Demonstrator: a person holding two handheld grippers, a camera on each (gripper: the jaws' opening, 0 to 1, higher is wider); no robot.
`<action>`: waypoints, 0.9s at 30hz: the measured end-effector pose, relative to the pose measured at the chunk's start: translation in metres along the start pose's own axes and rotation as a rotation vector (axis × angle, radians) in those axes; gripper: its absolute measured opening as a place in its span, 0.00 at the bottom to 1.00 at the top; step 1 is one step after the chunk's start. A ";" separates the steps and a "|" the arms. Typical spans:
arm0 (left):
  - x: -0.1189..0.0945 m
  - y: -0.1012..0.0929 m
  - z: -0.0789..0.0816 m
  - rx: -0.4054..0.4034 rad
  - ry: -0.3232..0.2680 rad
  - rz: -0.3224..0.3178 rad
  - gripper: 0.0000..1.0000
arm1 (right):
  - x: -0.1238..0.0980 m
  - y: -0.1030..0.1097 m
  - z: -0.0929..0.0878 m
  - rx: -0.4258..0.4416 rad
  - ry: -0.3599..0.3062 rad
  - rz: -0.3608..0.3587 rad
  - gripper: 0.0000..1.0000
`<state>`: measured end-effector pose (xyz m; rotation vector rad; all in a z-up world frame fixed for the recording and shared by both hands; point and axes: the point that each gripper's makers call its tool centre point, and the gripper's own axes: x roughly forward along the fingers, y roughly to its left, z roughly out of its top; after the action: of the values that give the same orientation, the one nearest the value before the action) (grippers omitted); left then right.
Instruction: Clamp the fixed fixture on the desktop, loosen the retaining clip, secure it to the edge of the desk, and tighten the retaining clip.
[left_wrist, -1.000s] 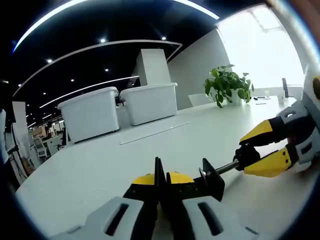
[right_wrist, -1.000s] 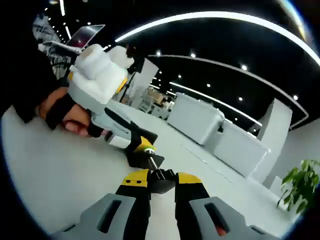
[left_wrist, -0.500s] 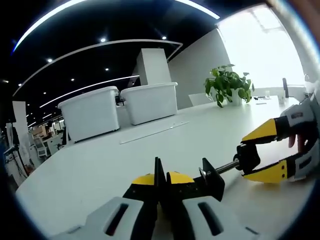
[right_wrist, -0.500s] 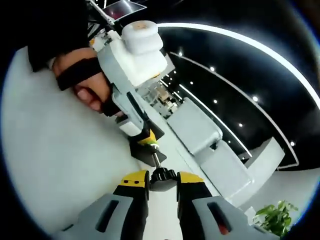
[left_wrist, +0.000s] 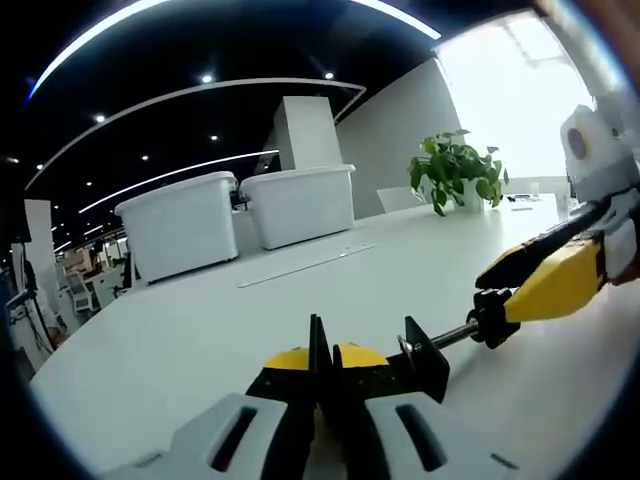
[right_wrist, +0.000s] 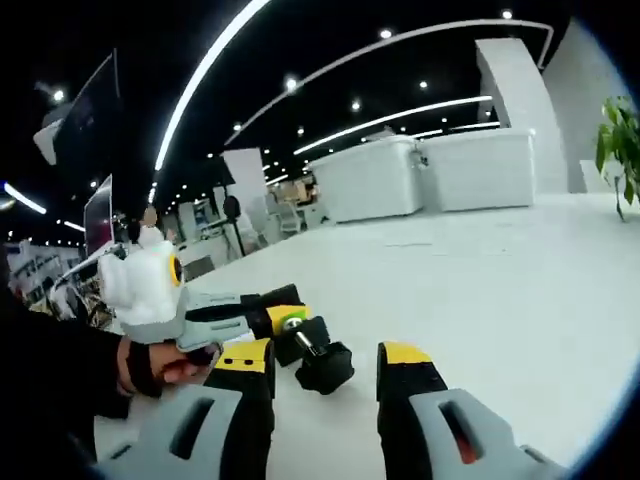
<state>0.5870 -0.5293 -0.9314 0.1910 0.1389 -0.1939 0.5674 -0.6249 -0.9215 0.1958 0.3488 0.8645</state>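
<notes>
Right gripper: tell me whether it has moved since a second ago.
Yes. In the left gripper view the right gripper has rolled about the clamp's knob, its body swinging up toward the plant; its jaws now stand open.

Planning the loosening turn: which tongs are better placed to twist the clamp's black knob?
Right. The right tongs stand open around the knob, while the left tongs are shut on the clamp body, steadying it.

no readable text, labels, brands, numbers or signs anywhere, neither in the left gripper view nor in the right gripper view.
</notes>
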 end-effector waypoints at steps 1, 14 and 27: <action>-0.001 0.000 0.000 0.001 0.000 0.000 0.06 | 0.004 -0.001 -0.002 0.054 0.001 0.009 0.35; -0.002 0.000 0.000 0.000 -0.001 -0.010 0.06 | 0.010 0.001 -0.008 0.094 0.001 0.008 0.20; -0.002 0.000 0.002 0.002 -0.006 -0.008 0.06 | -0.006 0.025 0.002 -0.605 -0.119 -0.092 0.19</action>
<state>0.5852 -0.5293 -0.9289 0.1921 0.1332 -0.2024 0.5473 -0.6140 -0.9105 -0.3264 -0.0242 0.8277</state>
